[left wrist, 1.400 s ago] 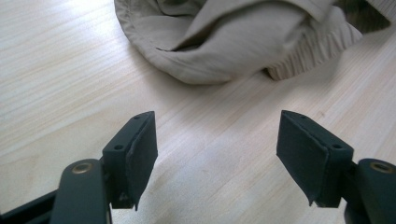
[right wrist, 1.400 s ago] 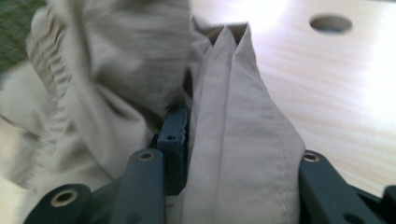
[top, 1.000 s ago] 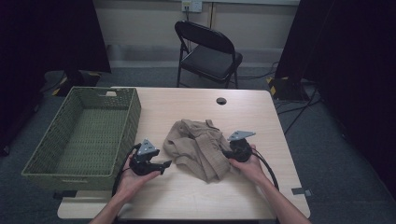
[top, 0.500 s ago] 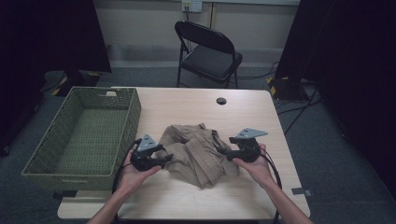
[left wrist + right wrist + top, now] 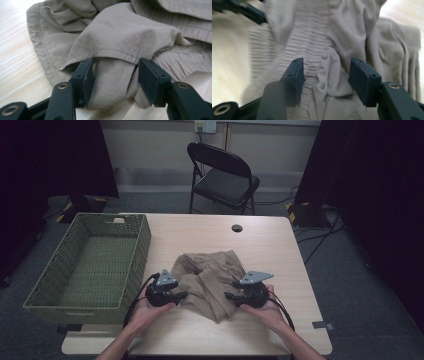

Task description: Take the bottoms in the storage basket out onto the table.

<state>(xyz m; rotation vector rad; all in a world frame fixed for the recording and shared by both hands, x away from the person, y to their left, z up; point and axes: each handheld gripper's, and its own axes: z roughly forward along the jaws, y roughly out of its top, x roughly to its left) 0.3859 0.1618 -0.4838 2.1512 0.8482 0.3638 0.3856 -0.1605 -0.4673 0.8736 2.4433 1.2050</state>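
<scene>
- Nearest me, my two hands come in from the bottom of the high view, the left gripper point(image 5: 184, 295) and the right gripper point(image 5: 228, 295) set against opposite sides of a crumpled tan garment point(image 5: 210, 275).
- The garment lies on the pale wooden surface point(image 5: 270, 245), just right of the green wicker basket point(image 5: 50, 296), which stands at the surface's left edge.
- Left gripper view: the fingers point(image 5: 86, 78) have just been closing and straddle a hemmed fold point(image 5: 110, 82); cloth fills the gap and looks to meet both pads, but I cannot tell whether they truly pinch it.
- Right gripper view: the fingers point(image 5: 295, 77) have also just been closing, yet stand released over the gathered waistband point(image 5: 312, 60), with nothing gripped.
- Risk, as I judge it: the left may catch a single thin layer, so the fold slips out on a lift; the right, closing on loose bunching, could drag the heap sideways.
- The right gripper view is blurred at its left; the garment's underside is hidden.
- Farther off, a folding chair point(image 5: 222, 175) stands beyond the surface.
</scene>
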